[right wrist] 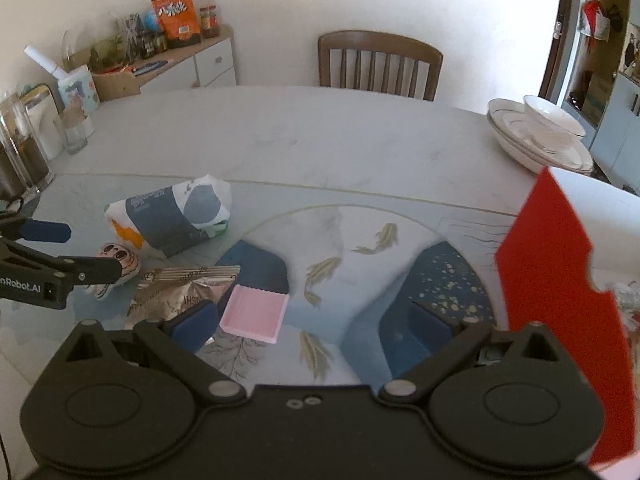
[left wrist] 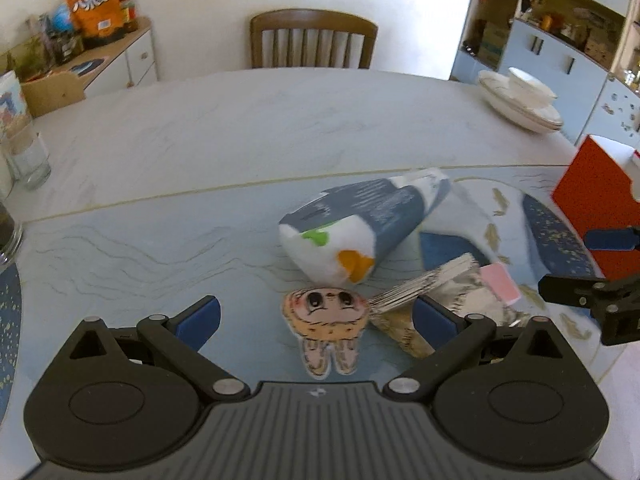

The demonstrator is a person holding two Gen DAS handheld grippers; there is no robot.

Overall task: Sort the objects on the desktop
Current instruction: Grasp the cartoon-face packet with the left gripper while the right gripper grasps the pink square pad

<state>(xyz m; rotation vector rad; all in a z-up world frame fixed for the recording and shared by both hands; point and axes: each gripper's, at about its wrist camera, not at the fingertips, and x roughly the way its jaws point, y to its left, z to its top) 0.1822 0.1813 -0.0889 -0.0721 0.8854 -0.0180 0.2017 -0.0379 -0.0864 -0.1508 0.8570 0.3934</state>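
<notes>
The left gripper has its fingers spread wide and holds nothing. A little cartoon doll lies flat on the worktop right between the two blue fingers, not touching either one. Just past it lies a soft tissue pack. A silver snack bag sits beside the right-hand finger. The right gripper is spread wide too, holding nothing. A pink box lies just beside its left finger. A red box stands at the right.
</notes>
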